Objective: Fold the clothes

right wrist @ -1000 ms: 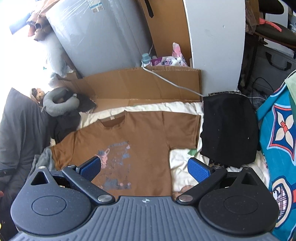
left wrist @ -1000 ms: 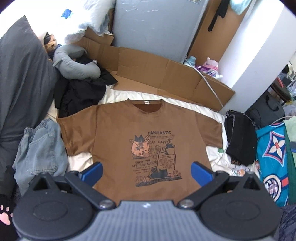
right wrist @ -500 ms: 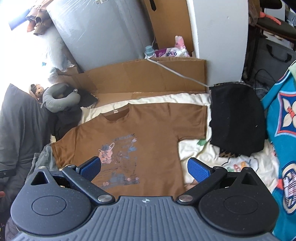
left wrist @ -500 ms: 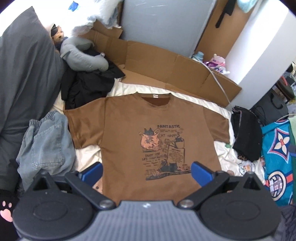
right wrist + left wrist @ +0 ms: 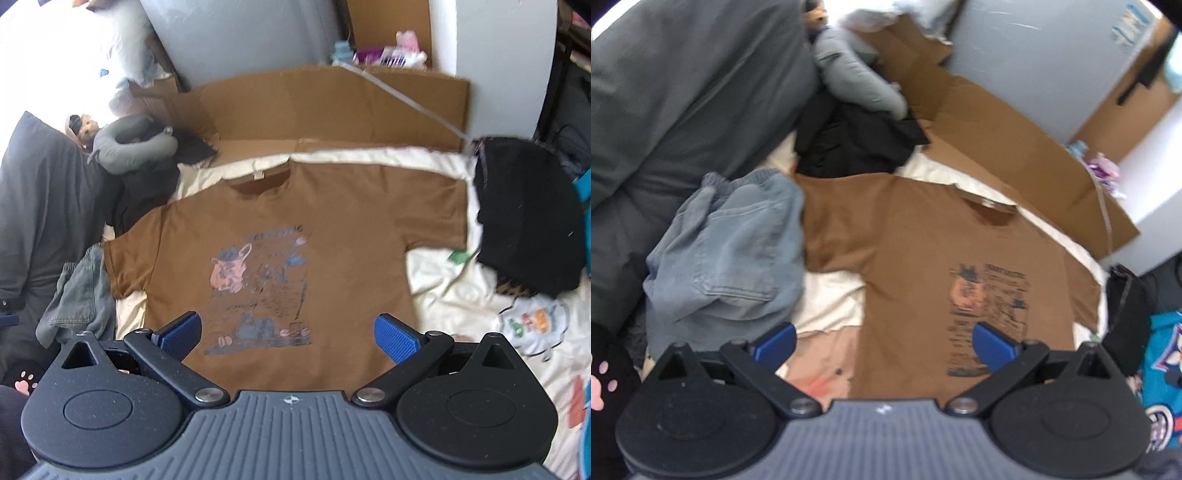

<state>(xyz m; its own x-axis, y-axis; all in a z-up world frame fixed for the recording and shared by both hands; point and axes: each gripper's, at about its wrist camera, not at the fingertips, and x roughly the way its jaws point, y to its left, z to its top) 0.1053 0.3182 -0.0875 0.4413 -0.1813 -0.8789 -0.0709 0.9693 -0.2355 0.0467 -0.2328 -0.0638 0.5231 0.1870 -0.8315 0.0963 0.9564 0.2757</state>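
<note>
Cream bedding [image 5: 454, 291] carries the brown T-shirt [image 5: 332, 236], which lies flat and print-up just ahead of the right tongs [image 5: 288, 334], sleeves out to both sides. The left tongs [image 5: 882, 343] hang over its left half. Both tongs are spread and hold nothing. To fold it well, each should pinch only one layer at a sleeve edge (the jeans [image 5: 727, 254] touch the left sleeve).

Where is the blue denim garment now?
In the left wrist view, the denim garment lies crumpled left of the brown T-shirt, touching its sleeve.
</note>
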